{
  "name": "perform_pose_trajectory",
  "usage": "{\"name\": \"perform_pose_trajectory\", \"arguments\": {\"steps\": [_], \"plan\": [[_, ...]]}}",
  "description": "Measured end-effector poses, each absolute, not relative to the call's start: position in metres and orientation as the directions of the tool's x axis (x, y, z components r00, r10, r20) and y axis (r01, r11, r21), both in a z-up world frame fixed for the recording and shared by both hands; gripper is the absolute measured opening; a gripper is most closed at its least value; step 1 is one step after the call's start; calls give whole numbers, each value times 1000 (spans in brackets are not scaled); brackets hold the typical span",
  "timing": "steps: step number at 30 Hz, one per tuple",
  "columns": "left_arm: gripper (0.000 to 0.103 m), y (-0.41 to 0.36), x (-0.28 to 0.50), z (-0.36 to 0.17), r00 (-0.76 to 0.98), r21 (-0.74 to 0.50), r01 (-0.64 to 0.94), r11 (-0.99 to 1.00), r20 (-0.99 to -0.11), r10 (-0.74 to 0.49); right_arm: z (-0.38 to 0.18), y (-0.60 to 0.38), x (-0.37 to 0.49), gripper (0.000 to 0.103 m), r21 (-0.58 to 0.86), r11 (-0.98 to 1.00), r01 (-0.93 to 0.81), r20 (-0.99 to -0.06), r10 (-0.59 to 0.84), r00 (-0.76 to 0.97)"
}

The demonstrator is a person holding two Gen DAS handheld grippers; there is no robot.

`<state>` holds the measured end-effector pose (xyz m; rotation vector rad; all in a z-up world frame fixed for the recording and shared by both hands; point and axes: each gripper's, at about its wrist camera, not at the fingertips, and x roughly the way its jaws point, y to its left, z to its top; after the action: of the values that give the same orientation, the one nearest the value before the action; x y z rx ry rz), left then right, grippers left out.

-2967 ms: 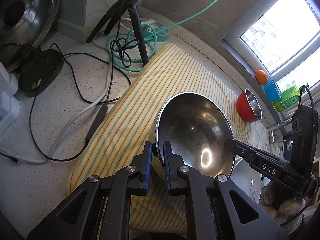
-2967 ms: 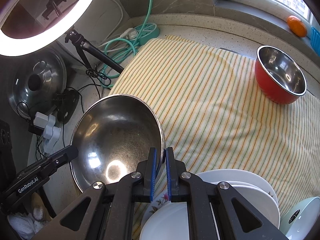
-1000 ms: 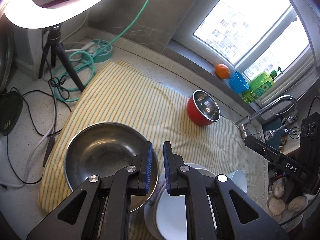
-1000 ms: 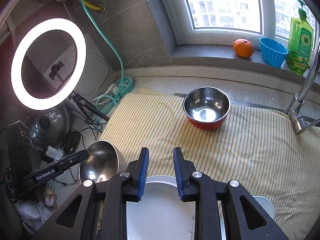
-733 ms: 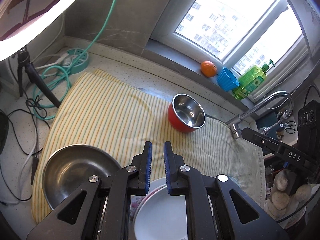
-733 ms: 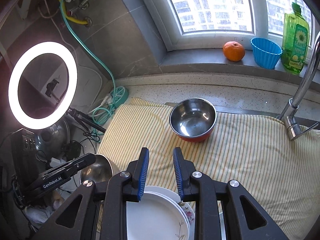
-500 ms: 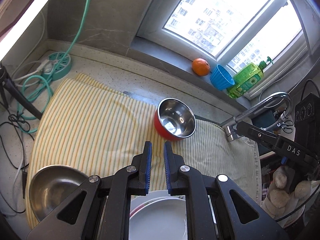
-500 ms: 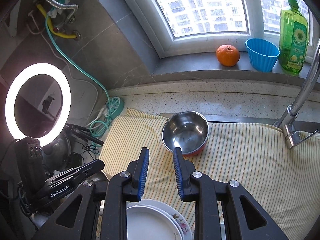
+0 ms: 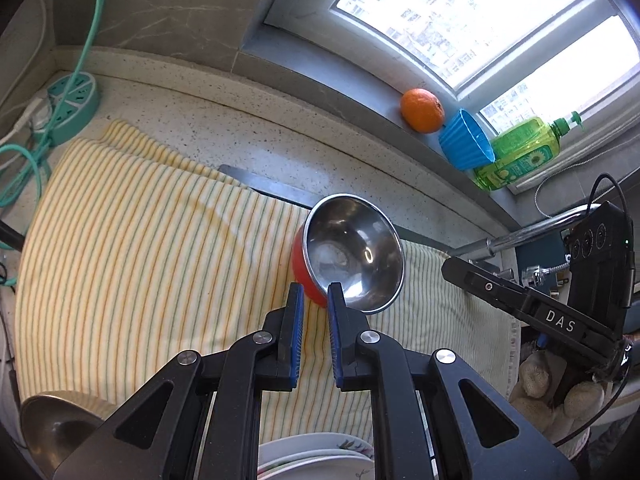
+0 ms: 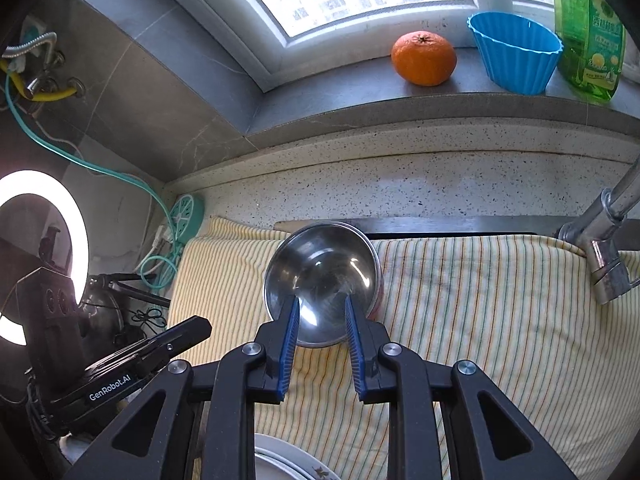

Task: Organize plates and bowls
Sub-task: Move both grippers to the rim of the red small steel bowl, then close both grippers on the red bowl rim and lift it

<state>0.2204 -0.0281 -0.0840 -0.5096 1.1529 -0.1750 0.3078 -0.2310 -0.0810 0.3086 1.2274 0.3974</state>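
Red bowl mid-cloth, open cloth around.

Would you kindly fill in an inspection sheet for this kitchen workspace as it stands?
Surface: striped cloth over speckled counter.
Job's things: red bowl upright on cloth; steel bowl and plates at near edge.
Clutter: orange, blue cup, soap bottle on sill.
Grippers: left gripper shut, right gripper open, both empty.
Cables: green cord.
Surroundings: window, tap, ring light.
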Motion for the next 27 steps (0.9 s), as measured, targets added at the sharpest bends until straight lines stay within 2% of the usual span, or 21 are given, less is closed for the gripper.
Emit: {"name": "perform_pose_trajectory", "arguments": {"steps": [27], "plan": [[10,-44,263,-117,331,-394,-133,909,-883,-334,-139,-237,347,20,426,903,-58,-880,428,203]]}}
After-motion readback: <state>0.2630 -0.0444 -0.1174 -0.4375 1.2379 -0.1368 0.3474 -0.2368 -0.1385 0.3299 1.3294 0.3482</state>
